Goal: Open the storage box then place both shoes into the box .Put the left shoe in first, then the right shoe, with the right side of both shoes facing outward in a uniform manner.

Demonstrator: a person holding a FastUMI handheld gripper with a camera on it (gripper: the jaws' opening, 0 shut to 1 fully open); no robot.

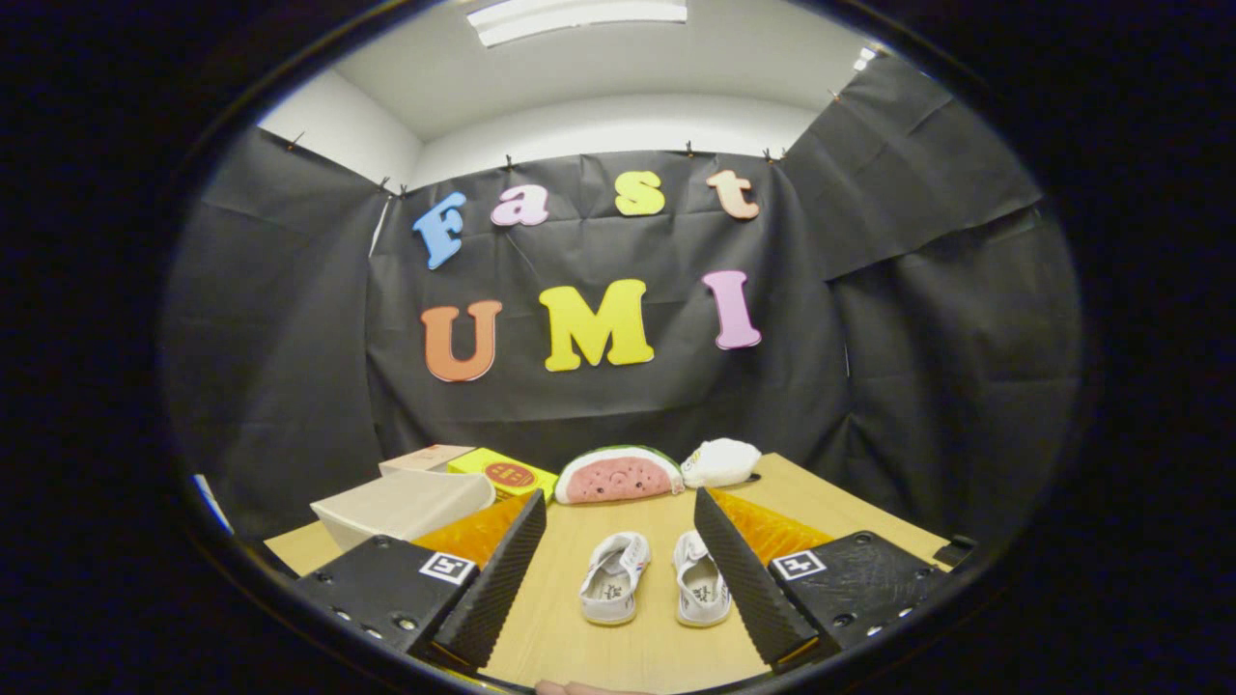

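Two small white shoes lie side by side on the wooden table, soles down and toes pointing toward me: the one on the left [613, 577] and the one on the right [700, 577]. They sit between and just ahead of my fingers. My gripper [618, 569] is open, held above the table, with nothing between its fingers. The storage box [406, 504], a beige box with its lid down, stands beyond the left finger [497, 579].
Along the back of the table [830, 507] stand a yellow carton [502, 475], a cardboard box [425, 458], a watermelon-slice plush [618, 475] and a white plush [721, 462]. A fingertip of a person's hand [570, 688] shows at the near edge.
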